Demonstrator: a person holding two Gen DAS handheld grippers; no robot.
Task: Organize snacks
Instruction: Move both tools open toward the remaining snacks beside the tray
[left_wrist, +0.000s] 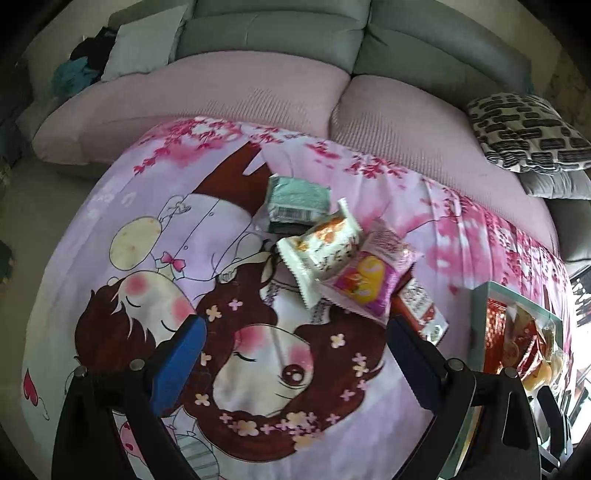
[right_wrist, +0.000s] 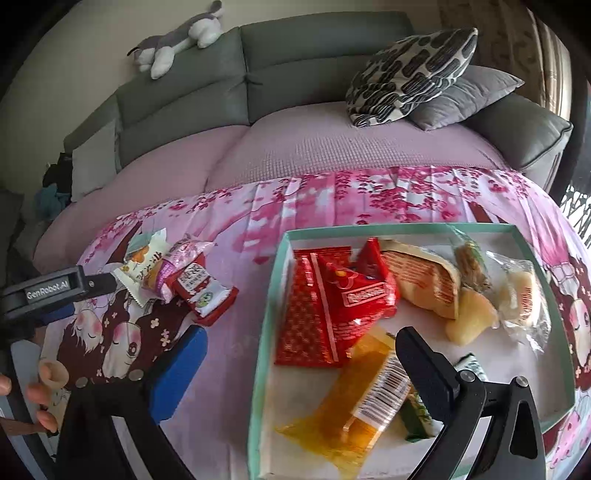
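Note:
A pile of loose snacks lies on the cartoon-print cloth (left_wrist: 147, 229): a teal pack (left_wrist: 297, 197), a white-and-orange pack (left_wrist: 321, 251), a pink-and-yellow pack (left_wrist: 369, 277) and a red-and-white pack (left_wrist: 419, 302). My left gripper (left_wrist: 295, 328) is open and empty, just short of the pile. The pile also shows in the right wrist view (right_wrist: 173, 273). A teal-rimmed box (right_wrist: 271, 325) holds several snacks, among them red packs (right_wrist: 332, 302) and an orange pack (right_wrist: 354, 402). My right gripper (right_wrist: 299, 343) is open and empty, straddling the box's left rim.
A grey sofa (right_wrist: 295, 55) with pink seat covers runs behind the table. Patterned and grey cushions (right_wrist: 413, 74) lie at its right end. A plush toy (right_wrist: 177, 37) rests on the sofa back. The left gripper body (right_wrist: 51, 288) and the person's fingers (right_wrist: 44, 387) show at the left.

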